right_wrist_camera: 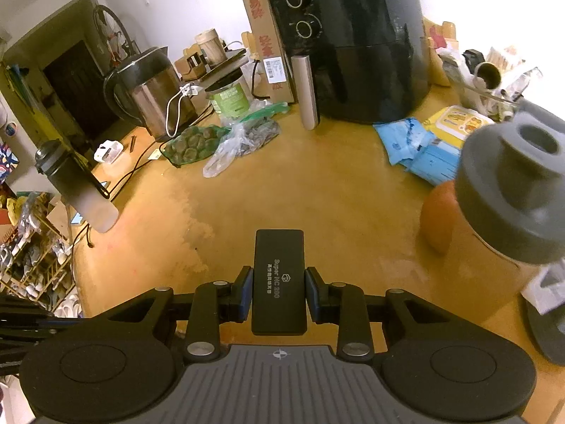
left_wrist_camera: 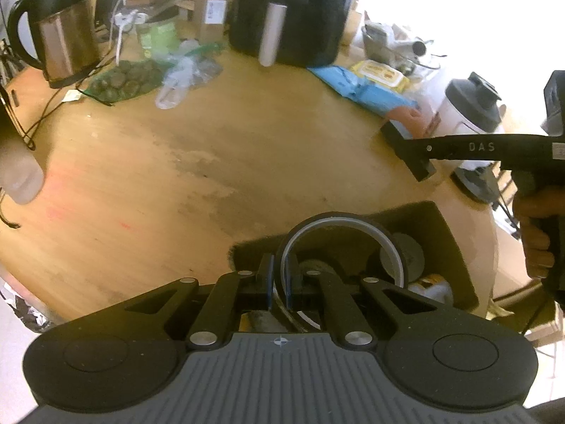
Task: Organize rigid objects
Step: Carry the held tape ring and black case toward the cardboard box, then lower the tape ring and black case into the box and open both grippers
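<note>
The left gripper [left_wrist_camera: 279,282] angles steeply down, pinching the wall of a tape roll [left_wrist_camera: 339,247] over a black felt bin [left_wrist_camera: 445,233]. The right gripper [right_wrist_camera: 279,293], clamped on a flat black case [right_wrist_camera: 279,282], tilts down over the wooden table [right_wrist_camera: 317,190].

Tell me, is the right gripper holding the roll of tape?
No, the right gripper holds a flat black box between its fingers; the tape roll is in the left gripper.
</note>
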Tool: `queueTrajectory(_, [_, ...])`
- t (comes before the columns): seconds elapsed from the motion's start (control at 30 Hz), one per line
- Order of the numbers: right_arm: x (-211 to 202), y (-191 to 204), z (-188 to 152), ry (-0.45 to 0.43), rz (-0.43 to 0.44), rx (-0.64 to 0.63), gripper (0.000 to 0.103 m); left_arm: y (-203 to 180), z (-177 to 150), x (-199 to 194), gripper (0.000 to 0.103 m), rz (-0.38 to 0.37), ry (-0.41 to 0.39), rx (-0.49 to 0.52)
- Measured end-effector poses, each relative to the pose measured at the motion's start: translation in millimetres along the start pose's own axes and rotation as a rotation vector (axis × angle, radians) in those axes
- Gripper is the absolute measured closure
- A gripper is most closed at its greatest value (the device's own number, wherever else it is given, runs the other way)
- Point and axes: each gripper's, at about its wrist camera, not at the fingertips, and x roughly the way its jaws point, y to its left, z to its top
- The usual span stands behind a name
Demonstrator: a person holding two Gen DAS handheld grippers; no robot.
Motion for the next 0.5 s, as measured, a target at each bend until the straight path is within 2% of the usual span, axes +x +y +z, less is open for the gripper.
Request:
queueTrajectory(0.1, [-10.5,-3.5,-4.9,-0.010,-0.002,0.012,0.069,-6.1,-1.5,2.8,0.096,-0.014,0.012,0.006])
queueTrajectory(0.23, [-23.3,-5.5,-11.6,-0.020,0.001,0.019,0.069,-14.0,1.5,12.3,0.093,-0.015,0.069,0.012])
queueTrajectory(0.3, [-26.9,-5.4,-14.8,-0.020,0.003,0.017,0.069,-16.5,3.6,17.5,0.087,0.008,0.090,0.001])
queueTrajectory(0.33, [-28.8,-5.2,-16.6,-0.019,0.004,0.015,0.069,-15.6,4.1,18.0,0.073,0.012,0.094,-0.005])
queueTrajectory(0.37, [-30.9,-5.5,-18.7,-0.019,0.004,0.014,0.069,-15.7,3.9,17.0,0.067,0.013,0.087,-0.009])
queueTrajectory(0.5, [-39.4,-8.2,-27.4,-0.018,0.004,0.019,0.069,-21.0,1.4,9.6,0.064,0.042,0.058,0.031])
